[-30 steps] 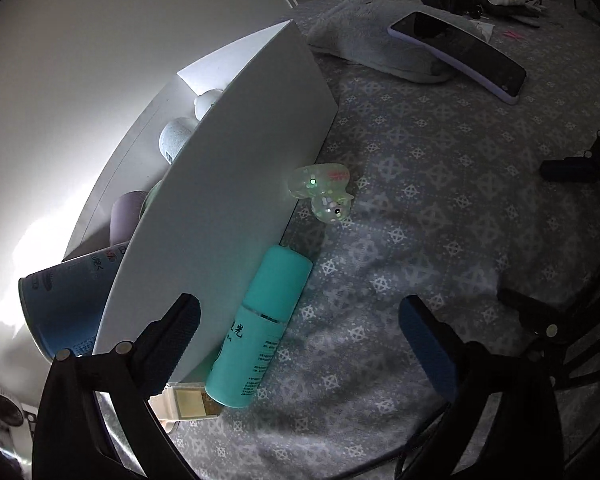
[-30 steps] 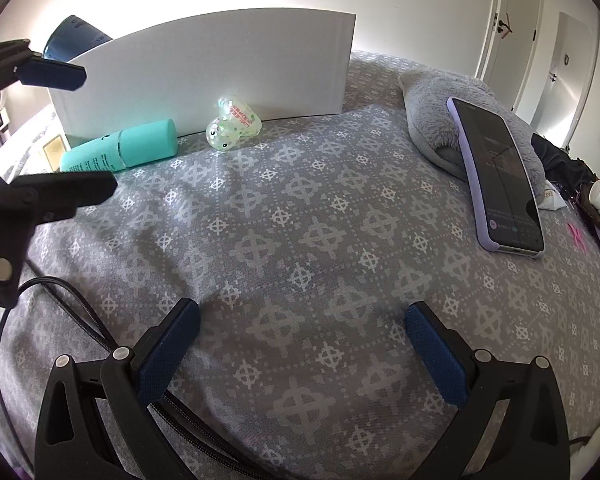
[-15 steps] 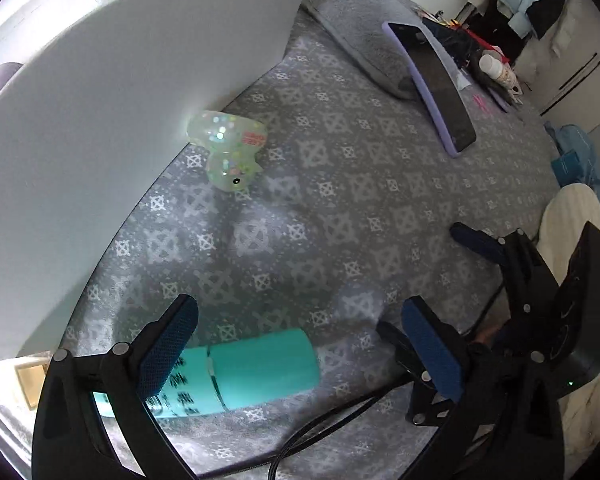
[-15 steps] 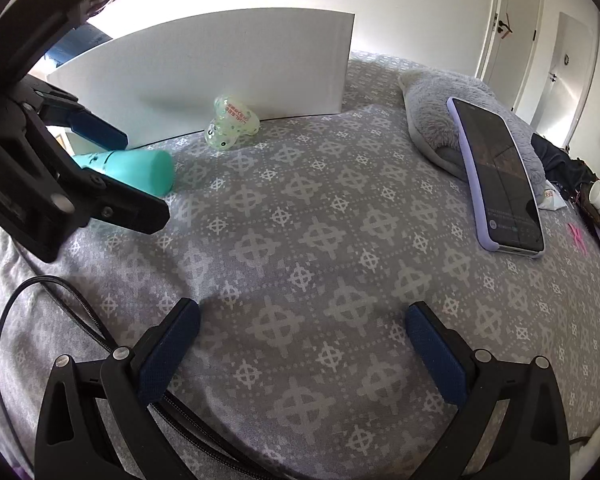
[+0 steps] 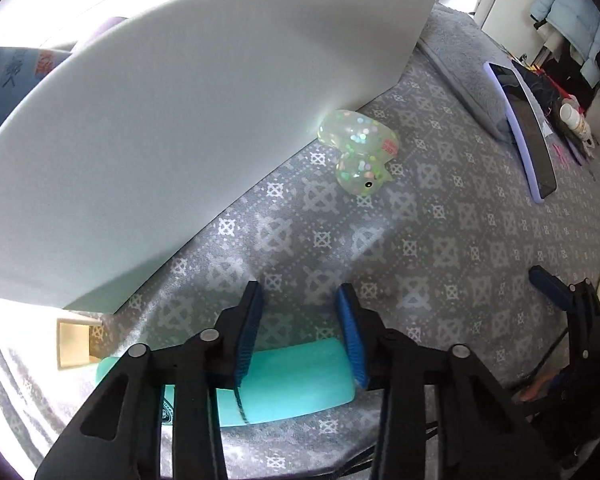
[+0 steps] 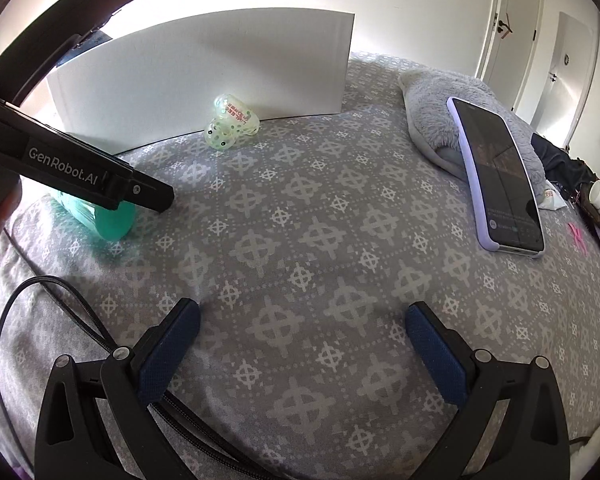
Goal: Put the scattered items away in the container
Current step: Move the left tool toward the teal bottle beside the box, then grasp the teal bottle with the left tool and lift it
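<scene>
Blue pads (image 5: 249, 336) of the left gripper (image 5: 300, 336) are closed around the teal bottle (image 5: 300, 376), which lies on the patterned bedspread (image 6: 300, 240) just in front of the white container (image 5: 180, 140). Half a second ago these jaws were spread wide above it, so a lift into the container seems next. Beside the container wall, the glitter duck (image 5: 360, 152) is left untouched. The right gripper (image 6: 300, 340) is held wide open and empty, as before.
</scene>
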